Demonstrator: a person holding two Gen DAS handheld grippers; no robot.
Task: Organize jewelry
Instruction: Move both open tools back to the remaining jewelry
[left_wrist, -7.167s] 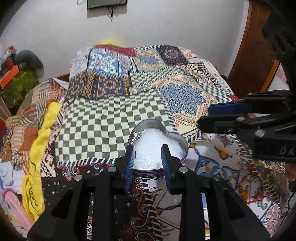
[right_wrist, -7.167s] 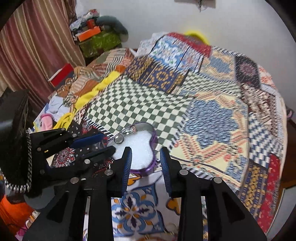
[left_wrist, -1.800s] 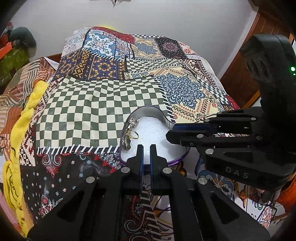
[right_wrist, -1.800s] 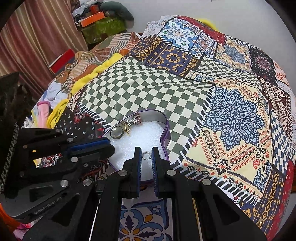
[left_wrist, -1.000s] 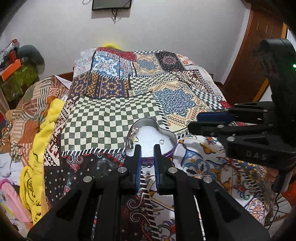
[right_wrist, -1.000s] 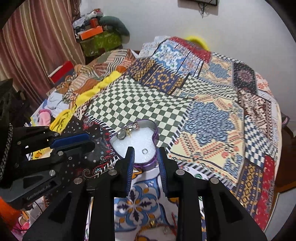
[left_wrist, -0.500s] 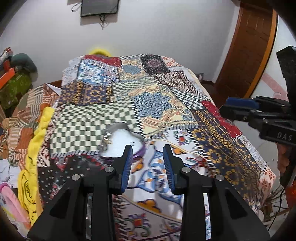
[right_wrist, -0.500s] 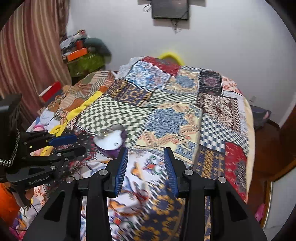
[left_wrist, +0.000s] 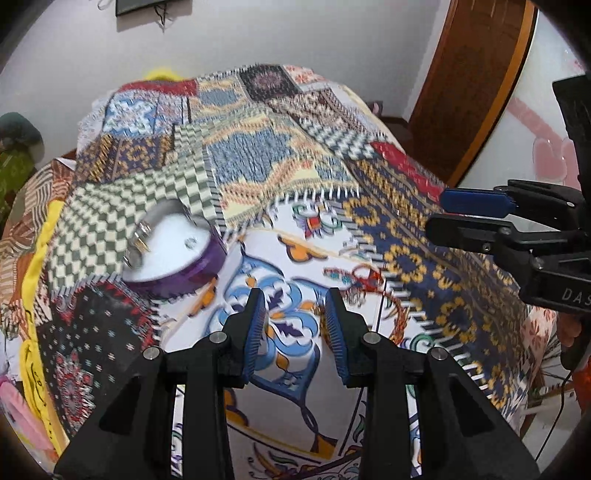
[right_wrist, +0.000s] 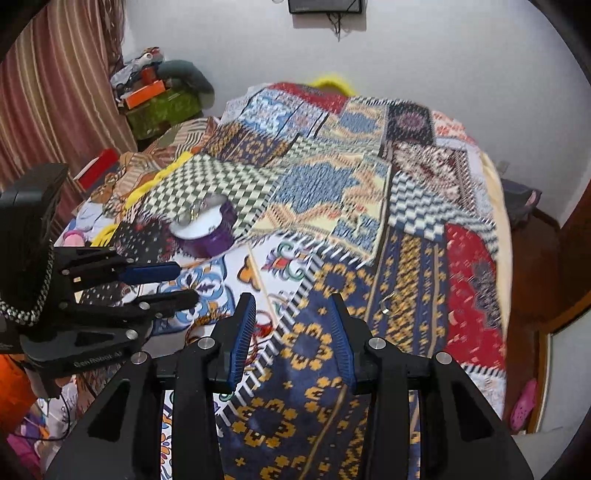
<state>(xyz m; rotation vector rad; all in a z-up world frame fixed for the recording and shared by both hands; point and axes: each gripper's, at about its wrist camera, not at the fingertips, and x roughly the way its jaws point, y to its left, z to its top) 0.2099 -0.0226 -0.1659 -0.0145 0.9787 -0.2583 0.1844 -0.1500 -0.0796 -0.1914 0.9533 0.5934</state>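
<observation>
A purple heart-shaped jewelry box (left_wrist: 173, 247) with a white foam insert sits on the patchwork bedspread; rings (left_wrist: 138, 240) lie at its left edge and one small ring (left_wrist: 190, 243) on the foam. The box also shows in the right wrist view (right_wrist: 207, 225). A red-and-gold bangle (left_wrist: 373, 291) lies on the bedspread right of the left gripper. A small silver ring (right_wrist: 386, 302) lies on the blue-and-gold patch. My left gripper (left_wrist: 295, 325) is open and empty, pulled back from the box. My right gripper (right_wrist: 291, 328) is open and empty, above the blue patch.
The patchwork bedspread (right_wrist: 351, 177) covers the bed. Piled clothes and a yellow cloth (left_wrist: 33, 280) lie along its left side. A wooden door (left_wrist: 472, 81) stands at the right. Boxes and bags (right_wrist: 159, 99) are stacked in the far left corner by a striped curtain.
Both grippers have drawn back from the box and swung right, and both have opened wider. The small ring that the right gripper held now lies in the box.
</observation>
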